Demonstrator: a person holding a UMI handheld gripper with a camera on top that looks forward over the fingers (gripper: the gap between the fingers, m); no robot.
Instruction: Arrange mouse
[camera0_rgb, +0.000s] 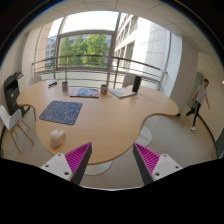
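Well ahead of the spread, empty gripper (112, 165) — mouse (57, 137) on table (110, 125).

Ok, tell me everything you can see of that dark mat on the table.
The mat is a dark blue-grey, flat, four-sided sheet, probably a mouse mat, lying on the wooden table well beyond the open gripper. A small pale object sits just short of it, apart. Nothing visibly rests on the mat; no mouse can be made out.

claw (113, 160) | fingers spread wide apart | magenta pads (78, 158) facing inward | nothing between
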